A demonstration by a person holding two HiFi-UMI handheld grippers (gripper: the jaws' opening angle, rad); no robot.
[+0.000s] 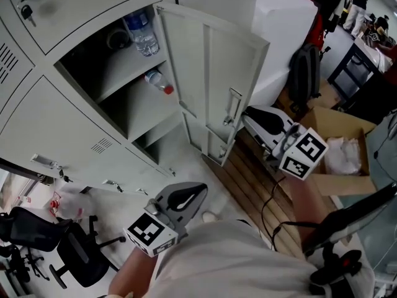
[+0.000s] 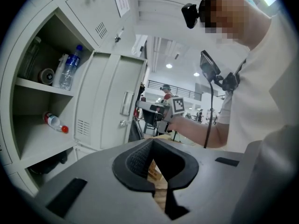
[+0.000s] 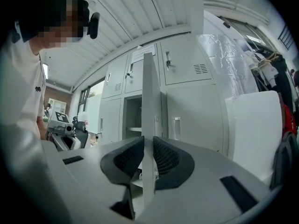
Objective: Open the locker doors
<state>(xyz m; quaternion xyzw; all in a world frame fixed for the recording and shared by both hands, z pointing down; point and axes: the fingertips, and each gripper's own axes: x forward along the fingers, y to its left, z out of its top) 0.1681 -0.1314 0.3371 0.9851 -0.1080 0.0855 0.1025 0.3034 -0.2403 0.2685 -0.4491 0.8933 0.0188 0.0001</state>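
One grey locker door [image 1: 211,73] stands swung open, its handle [image 1: 232,107] facing right. My right gripper [image 1: 248,114] is shut on this door's free edge below the handle. In the right gripper view the door edge [image 3: 148,101] runs upright between the two pads of that gripper [image 3: 147,148], which press on it. My left gripper [image 1: 193,192] hangs low in front of the lockers, shut with nothing in it; in the left gripper view its tips [image 2: 152,146] meet. The other locker doors [image 1: 68,135] around it are closed.
Inside the open locker, a water bottle [image 1: 141,33] and a tape roll [image 1: 116,39] stand on the upper shelf, and a bottle [image 1: 159,82] lies on the lower one. A cardboard box [image 1: 338,148] and a backpack [image 1: 304,70] are to the right. An office chair [image 1: 74,253] is at lower left.
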